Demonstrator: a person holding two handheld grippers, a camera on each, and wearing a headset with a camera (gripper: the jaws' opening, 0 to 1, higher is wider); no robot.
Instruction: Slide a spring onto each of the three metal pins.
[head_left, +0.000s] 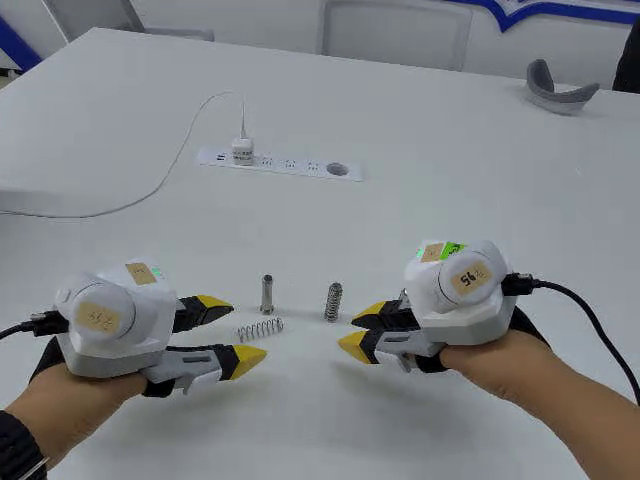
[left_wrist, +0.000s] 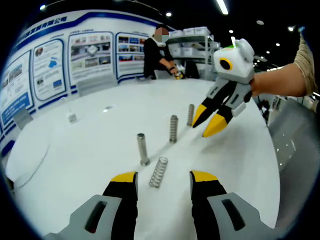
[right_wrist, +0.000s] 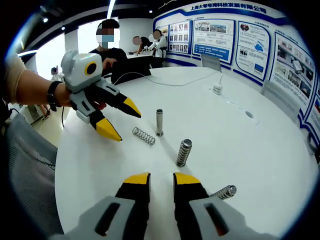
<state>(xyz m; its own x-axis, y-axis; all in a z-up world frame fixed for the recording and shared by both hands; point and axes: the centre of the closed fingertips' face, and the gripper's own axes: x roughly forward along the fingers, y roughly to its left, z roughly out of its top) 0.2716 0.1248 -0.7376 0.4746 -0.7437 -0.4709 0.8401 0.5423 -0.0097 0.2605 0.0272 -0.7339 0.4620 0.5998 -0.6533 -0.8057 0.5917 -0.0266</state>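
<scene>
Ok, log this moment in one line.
left gripper open | right gripper open | loose spring lying beside bare pin | two sprung pins

one bare pin (head_left: 267, 293) stands upright, a loose spring (head_left: 259, 328) lies beside it; second pin (head_left: 334, 301) and third pin (right_wrist: 227, 191) carry springs.

"56" sticker (head_left: 472, 278), right claw (head_left: 358, 330)

A white power strip (head_left: 280, 163) lies on the table (head_left: 450, 150); a charger (head_left: 242, 150) is plugged into its left end, and a grey curved band (head_left: 557, 90) lies well right of it.
</scene>
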